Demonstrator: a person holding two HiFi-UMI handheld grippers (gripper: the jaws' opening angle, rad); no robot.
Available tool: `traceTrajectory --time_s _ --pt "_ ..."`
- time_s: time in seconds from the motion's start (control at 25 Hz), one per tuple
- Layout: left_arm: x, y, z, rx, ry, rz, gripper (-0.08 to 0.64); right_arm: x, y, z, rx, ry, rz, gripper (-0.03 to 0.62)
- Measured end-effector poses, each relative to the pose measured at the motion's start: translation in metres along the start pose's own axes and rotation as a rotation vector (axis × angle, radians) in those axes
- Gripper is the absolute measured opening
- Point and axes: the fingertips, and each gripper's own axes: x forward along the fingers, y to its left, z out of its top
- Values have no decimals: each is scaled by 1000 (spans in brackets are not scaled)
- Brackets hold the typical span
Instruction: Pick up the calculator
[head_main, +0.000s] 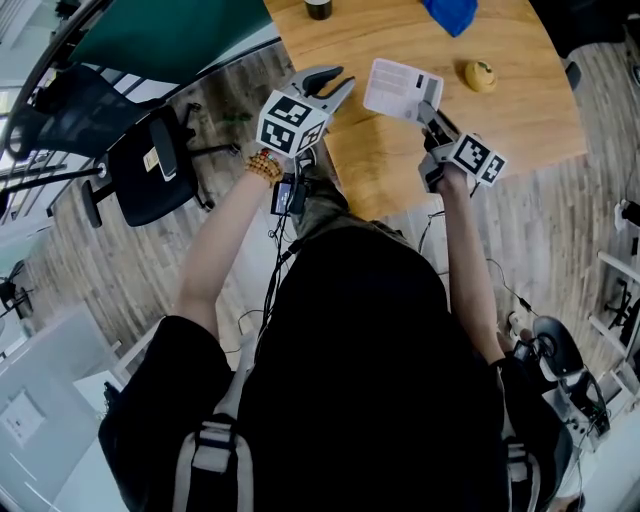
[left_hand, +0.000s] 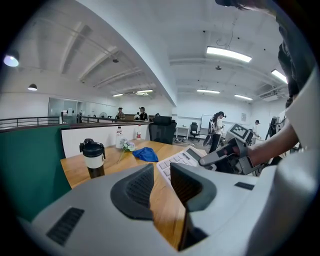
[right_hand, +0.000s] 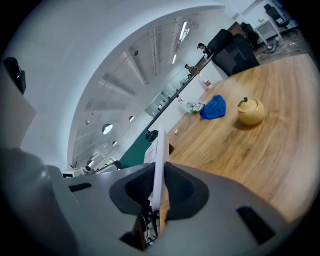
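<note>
Your right gripper (head_main: 430, 110): fingers clamped on edge of white flat plastic calculator (head_main: 400, 88), held clear above light wooden tabletop (head_main: 500, 130). Left gripper (head_main: 328, 82) fingers slightly apart, empty. Pickup looks complete; next, keep grip steady.

There was one wooden table (head_main: 520, 110). One calculator (head_main: 402, 90) was up above the table. Two grippers were there, the left gripper (head_main: 343, 85) and the right gripper (head_main: 426, 106), both by the table's near edge. On the table sat one blue cloth (head_main: 450, 14), one round yellow thing (head_main: 481, 75), one dark cup (left_hand: 93, 159) and one little bunch of flowers (left_hand: 125, 146). Two small bottles (left_hand: 119, 137) stood at the table's far edge. One black chair (head_main: 150, 170) was left of the table, and a second black chair (left_hand: 162, 131) was behind it.
</note>
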Motion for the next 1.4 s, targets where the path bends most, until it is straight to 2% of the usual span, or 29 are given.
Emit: traceTrajectory --time_s 0.12,0.28,0.64,0.8,1.04,1.4 --pt "6 -4 12 12 -21 -3 117 -2 11 17 -28 -34 17 61" --pt "7 -4 29 68 -45 15 117 -2 25 33 -65 -60 21 61" --pt "3 -15 43 47 -49 41 117 -4 46 50 -125 -79 46 61" --pt "-9 -16 43 24 -52 55 117 -4 67 45 -181 -67 47 61" --pt "-29 -15 42 5 -80 23 117 1 91 27 -215 -60 24 61" --pt "-41 -15 38 -55 -120 -55 117 -12 117 6 -239 -75 -76 61"
